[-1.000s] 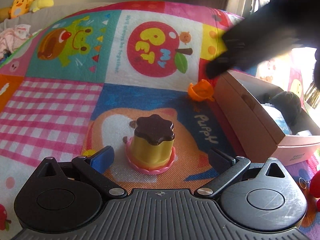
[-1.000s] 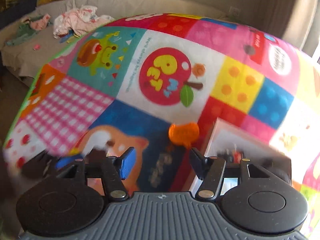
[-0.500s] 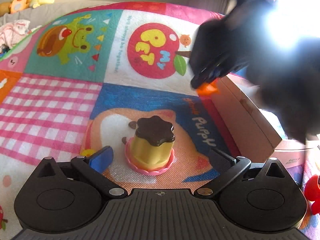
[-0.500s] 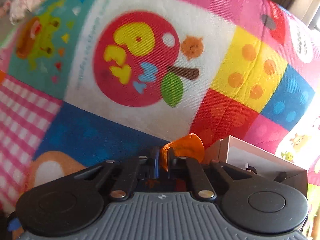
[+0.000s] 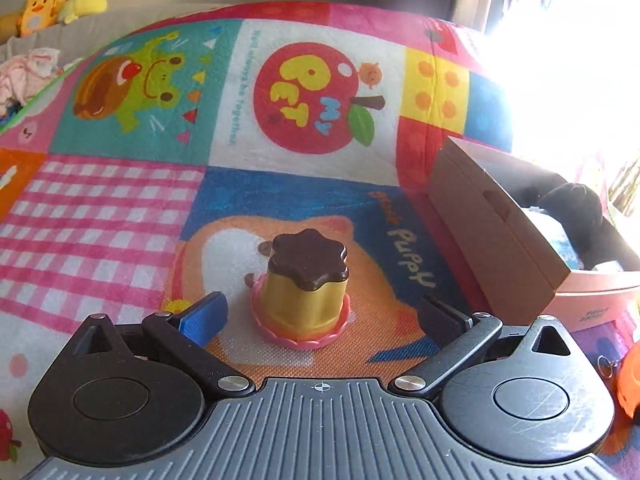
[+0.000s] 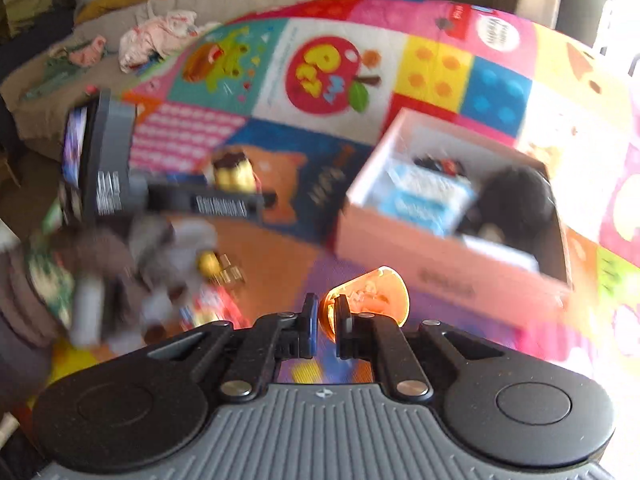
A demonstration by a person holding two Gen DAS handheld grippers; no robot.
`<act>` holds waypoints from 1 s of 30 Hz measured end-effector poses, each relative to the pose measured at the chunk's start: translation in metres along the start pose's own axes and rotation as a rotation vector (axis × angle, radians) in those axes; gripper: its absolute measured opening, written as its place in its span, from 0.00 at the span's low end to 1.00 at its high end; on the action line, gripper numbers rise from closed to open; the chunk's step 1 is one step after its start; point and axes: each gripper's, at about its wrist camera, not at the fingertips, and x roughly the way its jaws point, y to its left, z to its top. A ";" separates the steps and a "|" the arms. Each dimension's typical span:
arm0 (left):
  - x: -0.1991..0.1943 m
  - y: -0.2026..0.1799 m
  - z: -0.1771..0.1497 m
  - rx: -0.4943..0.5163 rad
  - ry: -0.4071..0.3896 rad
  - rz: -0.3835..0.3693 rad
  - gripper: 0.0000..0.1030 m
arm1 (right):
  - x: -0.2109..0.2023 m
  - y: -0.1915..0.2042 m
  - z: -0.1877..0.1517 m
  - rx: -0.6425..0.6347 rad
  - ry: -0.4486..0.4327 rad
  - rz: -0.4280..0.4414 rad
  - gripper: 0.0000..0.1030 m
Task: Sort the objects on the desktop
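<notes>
- My play mat (image 5: 120,208) with its cartoon panels fills both views; wide bare room lies on its checked left part.
- The pink cardboard box (image 6: 440,256) sits open at right, a black plush (image 6: 516,196) and blue packs inside; glare hides its far side.
- My left gripper (image 5: 320,312) is spread wide around the pudding toy (image 5: 306,288), not touching it.
- My right gripper (image 6: 326,320) is clenched on the orange shell piece (image 6: 372,296), near the box's front wall.
- Blurred clutter at lower left I cannot identify.
</notes>
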 end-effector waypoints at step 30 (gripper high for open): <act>-0.058 -0.070 0.000 0.281 -0.064 -0.020 0.42 | -0.028 -0.074 -0.105 0.345 -0.170 -0.242 0.98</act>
